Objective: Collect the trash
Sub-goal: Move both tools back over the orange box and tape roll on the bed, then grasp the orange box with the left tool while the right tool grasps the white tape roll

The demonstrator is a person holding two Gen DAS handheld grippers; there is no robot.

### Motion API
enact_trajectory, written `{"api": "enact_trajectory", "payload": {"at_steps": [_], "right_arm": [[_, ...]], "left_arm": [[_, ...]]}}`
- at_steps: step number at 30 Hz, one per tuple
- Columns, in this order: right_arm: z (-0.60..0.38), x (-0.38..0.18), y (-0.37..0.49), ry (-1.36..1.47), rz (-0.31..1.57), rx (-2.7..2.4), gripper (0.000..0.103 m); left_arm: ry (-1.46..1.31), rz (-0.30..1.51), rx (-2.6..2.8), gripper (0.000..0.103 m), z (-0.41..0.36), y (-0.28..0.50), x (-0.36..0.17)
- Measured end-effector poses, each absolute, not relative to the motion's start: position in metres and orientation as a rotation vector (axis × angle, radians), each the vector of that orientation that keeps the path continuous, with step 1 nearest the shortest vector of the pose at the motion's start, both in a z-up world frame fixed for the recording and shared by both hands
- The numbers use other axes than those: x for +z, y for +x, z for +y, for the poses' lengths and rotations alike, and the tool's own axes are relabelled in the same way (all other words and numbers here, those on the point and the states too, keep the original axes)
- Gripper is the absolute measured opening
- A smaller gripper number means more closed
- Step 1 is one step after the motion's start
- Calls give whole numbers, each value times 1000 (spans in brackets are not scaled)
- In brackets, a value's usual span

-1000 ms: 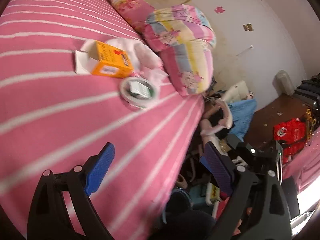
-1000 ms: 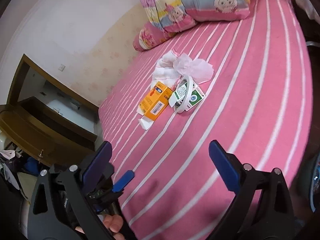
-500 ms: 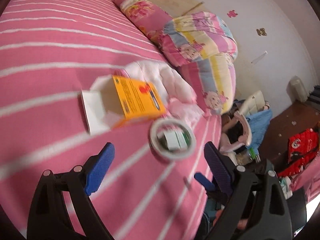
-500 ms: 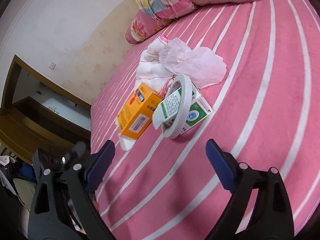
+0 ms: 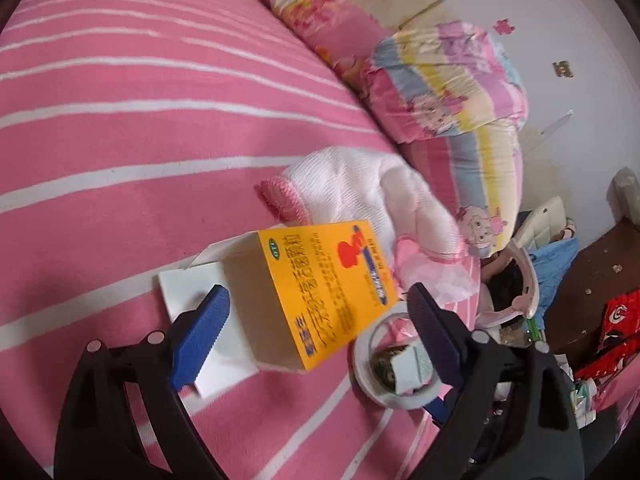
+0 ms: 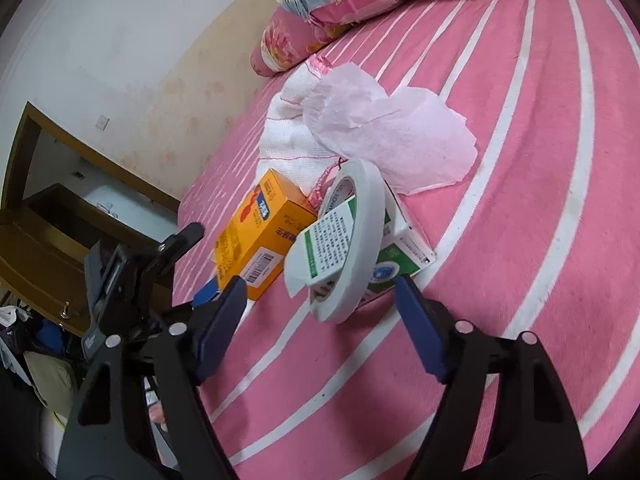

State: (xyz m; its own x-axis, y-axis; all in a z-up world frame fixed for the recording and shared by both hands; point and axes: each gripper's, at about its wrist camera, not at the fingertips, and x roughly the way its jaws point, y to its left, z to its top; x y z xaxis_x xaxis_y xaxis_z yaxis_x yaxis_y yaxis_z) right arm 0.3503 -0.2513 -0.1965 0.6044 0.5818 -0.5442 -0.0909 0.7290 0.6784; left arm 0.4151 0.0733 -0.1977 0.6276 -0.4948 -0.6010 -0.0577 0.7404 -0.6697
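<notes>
Closing, empty right tongs (image 6: 320, 316) near the light, stiff tape roll (image 6: 352, 240); left tongs (image 5: 316, 332), narrowing, straddle the crushable box (image 5: 316, 292).

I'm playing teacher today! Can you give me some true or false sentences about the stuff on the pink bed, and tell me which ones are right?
1. The orange box lies on the striped bed. True.
2. The white tape roll lies flat on the sheet. False: it stands tilted on its edge, leaning on the green and white box.
3. A pink tissue lies beyond the tape roll, partly over the white cloth. True.
4. The left tongs squeeze the orange box. False: the box sits between the blue pads, but they do not press it.
5. The right tongs hold the tissue. False: they hold nothing and are closing just short of the tape roll.
</notes>
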Motion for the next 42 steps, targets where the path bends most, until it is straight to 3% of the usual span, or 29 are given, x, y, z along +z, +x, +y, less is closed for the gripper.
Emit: {"api": "enact_trajectory", "payload": {"at_steps": [6, 7, 9, 12, 13, 16, 18, 27, 42], "right_arm": [[-253, -199, 357, 648, 836, 419, 52], [-253, -200, 359, 649, 836, 421, 49], [-252, -201, 359, 638, 839, 424, 36], [-251, -201, 359, 631, 844, 425, 17], [-251, -201, 359, 636, 844, 429, 16], [-249, -197, 356, 630, 826, 436, 14], [-246, -193, 354, 607, 809, 439, 12], [-240, -177, 346, 566, 730, 453, 11], [-205, -142, 276, 469, 672, 571, 11]], "left_arm": [[-701, 916, -290, 78, 63, 430, -209], [-709, 916, -296, 74, 63, 431, -209], [-734, 923, -298, 58, 64, 433, -214], [-775, 927, -329, 48, 66, 435, -218], [-774, 923, -328, 47, 65, 434, -217], [-798, 918, -344, 36, 66, 432, -217], [-853, 908, -374, 24, 70, 431, -220], [-947, 855, -421, 6, 74, 414, -210], [-1001, 724, -375, 2, 92, 297, -176]]}}
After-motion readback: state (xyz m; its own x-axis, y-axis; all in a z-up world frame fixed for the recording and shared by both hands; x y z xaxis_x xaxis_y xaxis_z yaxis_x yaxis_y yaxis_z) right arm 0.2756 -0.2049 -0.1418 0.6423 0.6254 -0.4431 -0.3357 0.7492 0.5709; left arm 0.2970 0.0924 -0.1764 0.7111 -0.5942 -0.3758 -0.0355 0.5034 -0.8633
